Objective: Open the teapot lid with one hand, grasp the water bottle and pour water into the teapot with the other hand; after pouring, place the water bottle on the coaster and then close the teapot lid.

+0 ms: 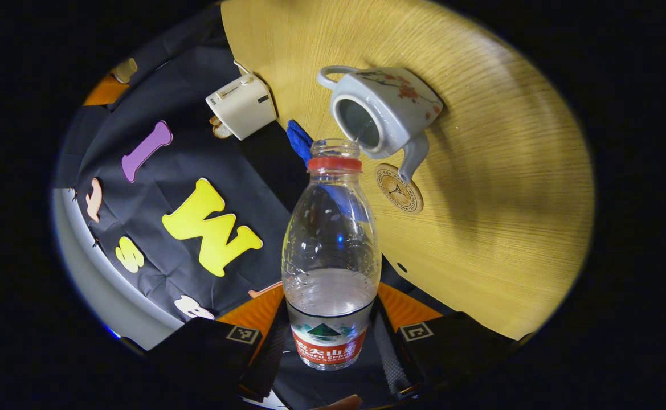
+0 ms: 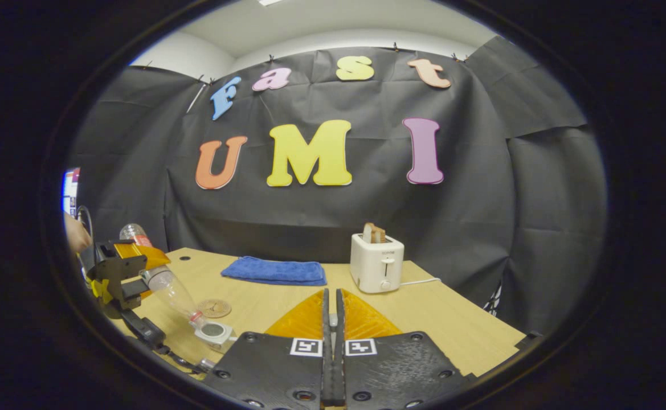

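In the left gripper view, the left tongs (image 1: 330,336) clamp the water bottle (image 1: 331,256) at lower centre, tipped toward the open teapot (image 1: 381,111) on the bench (image 1: 498,188); a thin stream seems to fall. The coaster (image 1: 399,188) lies beside the spout. The right tongs (image 2: 331,319) are pressed together; whether they pinch the lid is unclear.

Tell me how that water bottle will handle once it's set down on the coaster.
The water bottle looks like thin clear plastic, so it probably flexes under the left tongs' squeeze. It seems partly full, so fairly light. Tall and narrow, uncapped, it may tip and spill if set off-centre on the small coaster.
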`<state>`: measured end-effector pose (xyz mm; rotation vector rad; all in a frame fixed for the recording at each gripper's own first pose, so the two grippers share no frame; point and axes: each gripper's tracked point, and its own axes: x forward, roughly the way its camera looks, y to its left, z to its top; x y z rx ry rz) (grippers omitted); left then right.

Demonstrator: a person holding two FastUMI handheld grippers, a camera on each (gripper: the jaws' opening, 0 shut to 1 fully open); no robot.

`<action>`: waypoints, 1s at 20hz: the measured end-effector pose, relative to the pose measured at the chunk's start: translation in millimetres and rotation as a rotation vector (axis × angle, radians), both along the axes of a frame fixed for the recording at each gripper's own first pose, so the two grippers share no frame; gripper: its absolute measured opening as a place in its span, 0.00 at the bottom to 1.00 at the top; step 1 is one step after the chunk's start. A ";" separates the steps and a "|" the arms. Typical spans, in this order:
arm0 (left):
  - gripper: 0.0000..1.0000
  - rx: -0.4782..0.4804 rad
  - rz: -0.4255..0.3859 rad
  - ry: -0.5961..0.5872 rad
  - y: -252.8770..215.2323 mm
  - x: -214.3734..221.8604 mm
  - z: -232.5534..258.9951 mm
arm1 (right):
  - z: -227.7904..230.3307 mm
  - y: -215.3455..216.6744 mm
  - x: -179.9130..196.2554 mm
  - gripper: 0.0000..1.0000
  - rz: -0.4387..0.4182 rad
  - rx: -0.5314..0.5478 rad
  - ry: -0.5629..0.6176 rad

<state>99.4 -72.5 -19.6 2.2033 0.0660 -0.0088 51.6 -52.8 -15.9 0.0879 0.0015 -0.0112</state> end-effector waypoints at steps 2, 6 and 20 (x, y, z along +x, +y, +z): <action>0.78 0.035 -0.003 -0.011 -4.6 -1.3 5.6 | 0.5 -0.4 -0.5 0.00 -0.004 -0.003 -0.002; 0.74 0.085 0.000 -0.016 -9.9 -2.6 11.7 | 1.1 0.5 -1.4 0.00 0.001 -0.003 -0.001; 0.74 -0.130 -0.033 0.040 0.9 -1.8 -12.8 | 2.6 -2.4 -0.7 0.00 -0.015 -0.024 -0.011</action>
